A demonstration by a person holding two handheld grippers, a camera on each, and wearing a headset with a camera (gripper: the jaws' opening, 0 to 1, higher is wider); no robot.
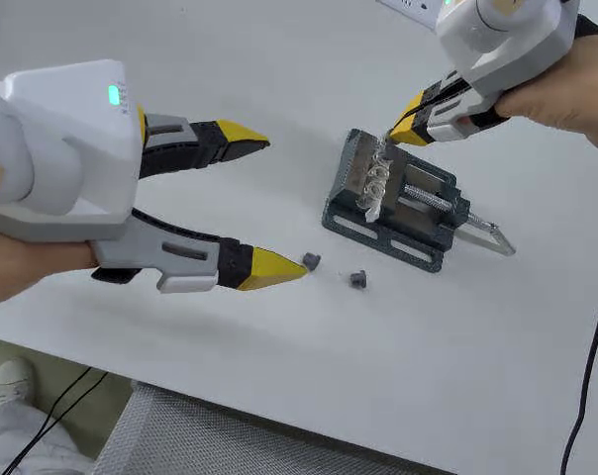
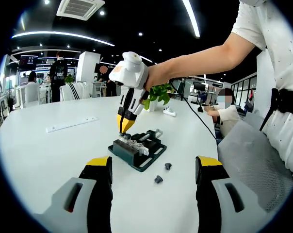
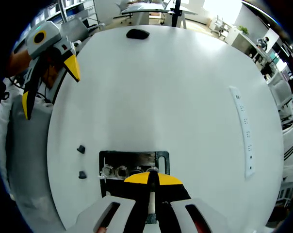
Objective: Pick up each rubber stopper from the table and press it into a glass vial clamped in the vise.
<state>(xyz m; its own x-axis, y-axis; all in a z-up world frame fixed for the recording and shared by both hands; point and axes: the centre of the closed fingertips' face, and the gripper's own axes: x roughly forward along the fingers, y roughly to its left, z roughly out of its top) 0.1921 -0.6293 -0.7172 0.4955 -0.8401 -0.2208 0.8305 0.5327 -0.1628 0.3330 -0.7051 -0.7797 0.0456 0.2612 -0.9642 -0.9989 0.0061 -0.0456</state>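
We work at a wide white table with a rounded edge. A grey mesh seat shows below its near edge. A long white power strip lies well off to one side, and a small black object sits near the far rim, well apart from the work.

The left gripper hovers over the near part of the table, its jaws spread wide with nothing between them. The right gripper points down onto the vise. Its yellow tips are drawn almost together, and we cannot tell whether they pinch a stopper. Those tips cover one end of the row held in the vise.

The vise is dark grey, its screw and handle sticking out on the side away from the vials. Between its blocks stands a row of clear glass vials, mouths upward.

Two rubber stoppers lie on the bare table near the vise, on the side toward the left gripper. They are small and dark grey, near each other but apart. In the head view, one appears just beside the left gripper's lower tip.
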